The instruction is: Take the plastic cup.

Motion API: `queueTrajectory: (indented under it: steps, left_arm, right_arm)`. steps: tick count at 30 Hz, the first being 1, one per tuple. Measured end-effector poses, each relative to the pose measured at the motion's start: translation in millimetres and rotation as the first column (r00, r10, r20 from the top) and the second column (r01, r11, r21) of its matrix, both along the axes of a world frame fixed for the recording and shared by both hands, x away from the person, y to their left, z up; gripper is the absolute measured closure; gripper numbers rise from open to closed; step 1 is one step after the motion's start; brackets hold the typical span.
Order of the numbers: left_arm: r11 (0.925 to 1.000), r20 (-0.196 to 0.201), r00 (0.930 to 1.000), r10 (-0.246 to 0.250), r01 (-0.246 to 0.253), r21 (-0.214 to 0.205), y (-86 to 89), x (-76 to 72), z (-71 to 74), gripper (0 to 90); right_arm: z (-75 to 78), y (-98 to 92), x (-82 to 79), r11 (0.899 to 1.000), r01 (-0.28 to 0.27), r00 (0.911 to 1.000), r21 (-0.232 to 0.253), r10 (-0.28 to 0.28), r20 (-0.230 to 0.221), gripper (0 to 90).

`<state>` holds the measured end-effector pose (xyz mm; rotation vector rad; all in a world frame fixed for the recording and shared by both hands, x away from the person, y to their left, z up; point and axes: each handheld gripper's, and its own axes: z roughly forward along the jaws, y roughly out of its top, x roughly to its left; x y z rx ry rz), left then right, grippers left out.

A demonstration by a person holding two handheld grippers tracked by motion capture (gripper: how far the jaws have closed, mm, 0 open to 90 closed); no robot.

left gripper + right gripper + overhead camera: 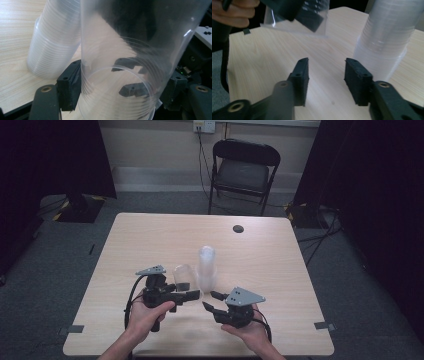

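A tall stack of clear plastic cups [206,265] stands upright near the middle of the wooden table [150,240]. My left gripper [187,289] is shut on a single clear cup [183,274] just left of the stack. In the left gripper view that cup [125,50] sits between both jaws, with the stack [55,37] behind it to the left. My right gripper [211,301] stands open just in front of the stack, with nothing between its fingers. In the right gripper view [328,80] the stack [387,40] rises at right and the held cup [297,25] hangs at upper left.
A black folding chair [245,167] stands beyond the table's far edge. A small black disc [238,228] sits near the table's far right side. Tape marks [75,328] lie at the near corners. Cables run over the floor at the right.
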<state>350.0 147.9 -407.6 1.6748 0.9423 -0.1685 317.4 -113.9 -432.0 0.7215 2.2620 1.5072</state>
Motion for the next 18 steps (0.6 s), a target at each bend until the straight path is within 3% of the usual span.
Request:
queueTrajectory:
  steps: [2, 7, 15, 18]
  left_arm:
    - [0.9999, -0.020, 0.9998, 0.002, -0.002, -0.010, 2.5, 2.8, -2.8, 31.1]
    - [0.9962, -0.083, 0.9965, 0.009, -0.016, -0.086, 9.2, 6.7, -7.6, 32.0]
    - [0.9911, -0.117, 0.9929, -0.024, 0.009, -0.133, 5.0, 5.2, -6.8, 32.3]
    - [0.9901, -0.126, 0.9918, -0.022, 0.004, -0.140, 2.6, 4.8, -7.8, 32.4]
  right_arm:
    - [0.2, 3.0, 1.7, 1.000, 0.000, 0.9999, 0.019, 0.000, 0.015, 60.1]
    - [0.1, 10.0, 2.8, 1.000, 0.000, 0.9979, 0.021, -0.001, 0.064, 64.9]
    - [3.5, 16.2, 3.8, 0.999, 0.002, 0.9916, 0.042, -0.008, 0.129, 68.9]
    - [2.9, 16.3, 5.4, 0.998, 0.006, 0.9920, 0.069, -0.015, 0.125, 70.0]
